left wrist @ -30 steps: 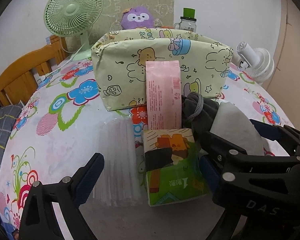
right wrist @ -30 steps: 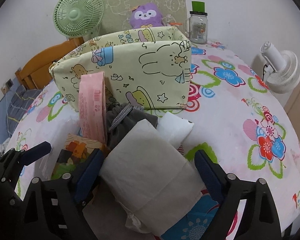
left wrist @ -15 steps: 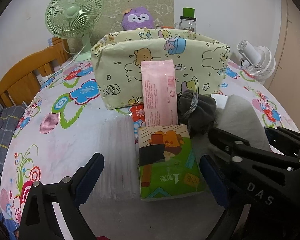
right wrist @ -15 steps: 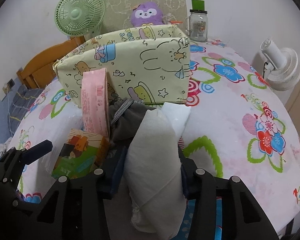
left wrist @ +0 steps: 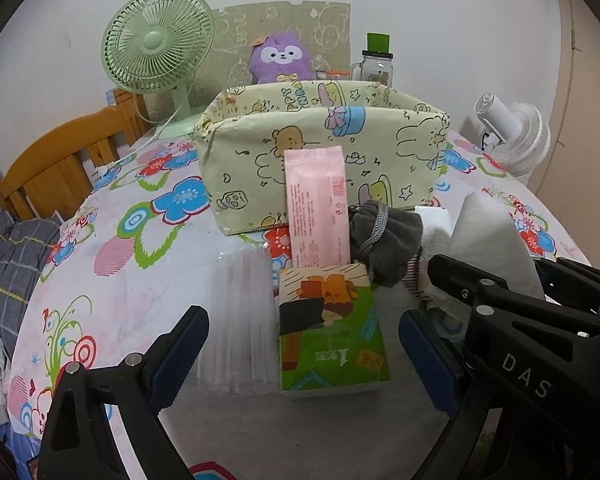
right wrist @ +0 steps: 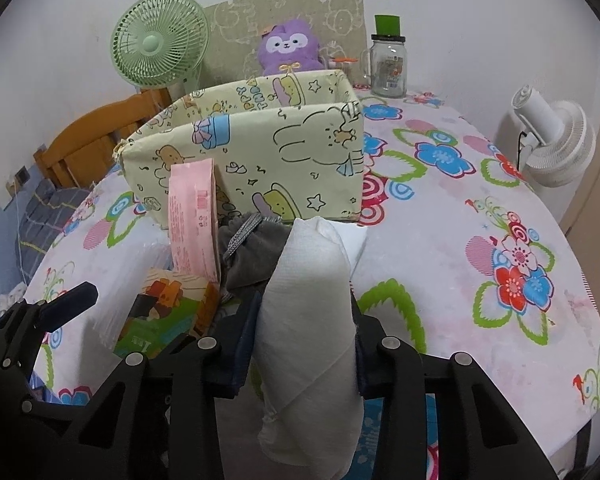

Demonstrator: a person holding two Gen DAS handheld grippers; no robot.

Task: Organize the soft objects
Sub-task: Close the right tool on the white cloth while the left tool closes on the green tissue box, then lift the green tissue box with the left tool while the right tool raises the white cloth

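Note:
My right gripper (right wrist: 304, 312) is shut on a white soft pack (right wrist: 308, 320), squeezed narrow and upright between its pads. In the left wrist view the same pack (left wrist: 488, 240) rises above the right gripper (left wrist: 540, 320). My left gripper (left wrist: 302, 322) straddles a green tissue pack (left wrist: 332, 328); its jaws are closing slightly and the pads stand clear of the pack. Behind it a pink pack (left wrist: 318, 208) leans on a pale cartoon-print fabric box (left wrist: 240, 168). A grey drawstring pouch (left wrist: 388, 236) lies to the right of the pink pack.
A stack of clear plastic bags (left wrist: 240, 320) lies left of the tissue pack. Behind the box stand a green fan (left wrist: 158, 40), a purple plush (left wrist: 282, 58) and a glass jar (left wrist: 376, 66). A white fan (left wrist: 512, 140) sits right, a wooden chair (left wrist: 52, 168) left.
The right gripper's jaws went from wide apart to shut on the white pack, pressing it from flat into a narrow upright roll. The left gripper stayed over the green tissue pack.

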